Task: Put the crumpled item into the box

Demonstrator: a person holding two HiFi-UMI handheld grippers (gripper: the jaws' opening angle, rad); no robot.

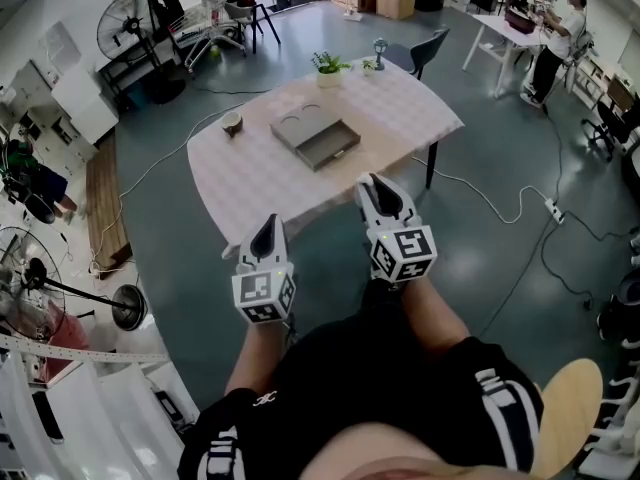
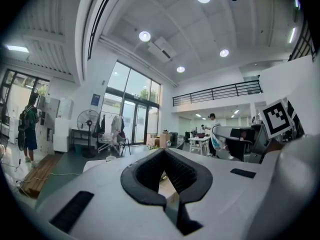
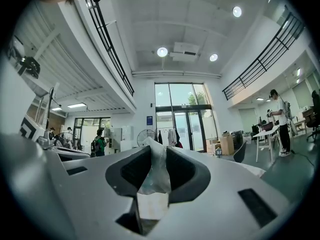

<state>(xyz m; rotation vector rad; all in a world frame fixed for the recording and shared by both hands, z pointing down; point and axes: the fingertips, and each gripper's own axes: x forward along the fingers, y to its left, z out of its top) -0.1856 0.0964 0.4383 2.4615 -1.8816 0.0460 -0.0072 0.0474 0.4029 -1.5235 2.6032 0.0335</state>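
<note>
While I stood back from the surface, which was covered with a pale checked cloth, both grippers hung over the floor short of its near edge, well apart from anything on it. The right gripper was clamped on the crumpled item. In the right gripper view a wrinkled, pale, thin piece, partly see-through, rose between the dark pads and poked out past the tips, with both pads pressing on it. I could not make the item out in the head view. The left gripper sat lower and to the left of the right one. In the left gripper view its jaws met at the tips with nothing caught between them, and only a bit of the surface showed through the hollow behind the tips. The box, grey and flat, lay near the middle of the surface, turned at an angle, with its open compartment on the side nearer the right-hand edge. A small bowl stood to the left of the box, apart from it, and a potted plant stood at the far edge. A dark chair was beyond the far right corner, and a fan stood off to the far left of the room.
</note>
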